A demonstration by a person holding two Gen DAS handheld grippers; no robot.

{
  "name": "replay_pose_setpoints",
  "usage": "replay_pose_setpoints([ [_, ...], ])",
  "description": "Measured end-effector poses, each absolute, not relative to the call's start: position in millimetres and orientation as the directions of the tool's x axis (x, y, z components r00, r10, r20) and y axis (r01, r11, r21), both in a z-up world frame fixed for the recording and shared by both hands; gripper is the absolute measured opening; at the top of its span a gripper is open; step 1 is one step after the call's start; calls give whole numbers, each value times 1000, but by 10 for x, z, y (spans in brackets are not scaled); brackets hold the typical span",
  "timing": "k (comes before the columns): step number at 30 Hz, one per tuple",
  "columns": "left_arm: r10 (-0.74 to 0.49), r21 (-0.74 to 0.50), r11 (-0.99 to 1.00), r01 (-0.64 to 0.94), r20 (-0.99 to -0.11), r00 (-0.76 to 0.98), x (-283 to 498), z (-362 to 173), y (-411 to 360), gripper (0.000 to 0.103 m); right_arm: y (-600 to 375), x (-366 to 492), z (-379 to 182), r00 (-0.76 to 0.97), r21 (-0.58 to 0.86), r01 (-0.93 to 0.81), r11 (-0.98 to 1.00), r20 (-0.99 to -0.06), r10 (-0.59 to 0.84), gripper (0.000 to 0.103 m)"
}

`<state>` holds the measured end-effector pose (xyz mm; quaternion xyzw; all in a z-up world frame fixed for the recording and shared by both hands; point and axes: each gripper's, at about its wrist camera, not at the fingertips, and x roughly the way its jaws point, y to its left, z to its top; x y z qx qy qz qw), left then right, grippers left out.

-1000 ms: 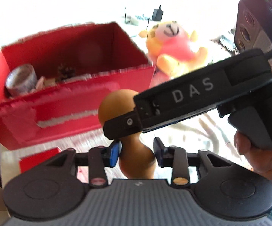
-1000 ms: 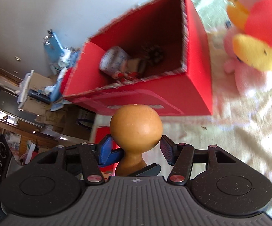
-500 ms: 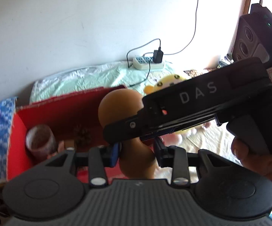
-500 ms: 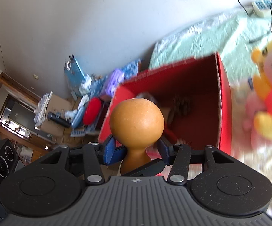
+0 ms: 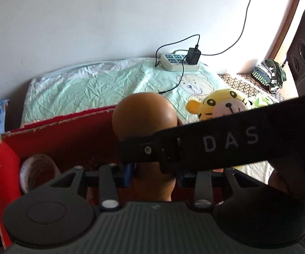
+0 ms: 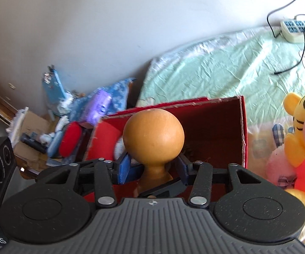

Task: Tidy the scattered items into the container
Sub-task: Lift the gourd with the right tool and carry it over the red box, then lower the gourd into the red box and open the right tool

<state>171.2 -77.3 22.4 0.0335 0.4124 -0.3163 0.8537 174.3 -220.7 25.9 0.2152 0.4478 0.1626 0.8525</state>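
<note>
Broadly, the bed (image 5: 93, 84) with its pale green sheet fills the back of both views; the red box (image 6: 216, 127) stands on it, open at the top; beside the box sits a yellow tiger plush (image 6: 300, 139), whose red body and the pink toy under it show only in the right wrist view; only the left wrist view shows a tape roll (image 5: 36, 169) against the box's left wall; the brown gourd (image 6: 153, 135) is upright in front of the box opening; the right hand-held gripper (image 6: 153, 169) has its blue pads pressed on the gourd's neck; the left hand-held gripper (image 5: 153, 175) brackets the lower bulb, though whether it clamps cannot be told; a power strip (image 5: 180, 61) lies by the wall.
</note>
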Motion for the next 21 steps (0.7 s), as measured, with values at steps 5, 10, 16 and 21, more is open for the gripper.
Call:
replay_pose_setpoints([
  [5, -514, -275, 796, 539, -778, 362, 1937, -38, -803, 39, -2127, 1969, 78, 473, 456, -38, 889, -776, 418, 48],
  [10, -493, -328, 813, 481, -828, 267, 2110, -266, -783, 37, -2029, 2097, -123, 390, 414, -15, 910, -835, 387, 38],
  [16, -481, -371, 820, 436, -859, 173, 2223, -459, -753, 37, -1945, 2197, -320, 331, 364, 11, 931, -880, 340, 35],
  [21, -414, -320, 842, 435, -900, 138, 2236, -496, -812, 36, -1910, 2234, -391, 307, 345, 28, 938, -896, 321, 34],
])
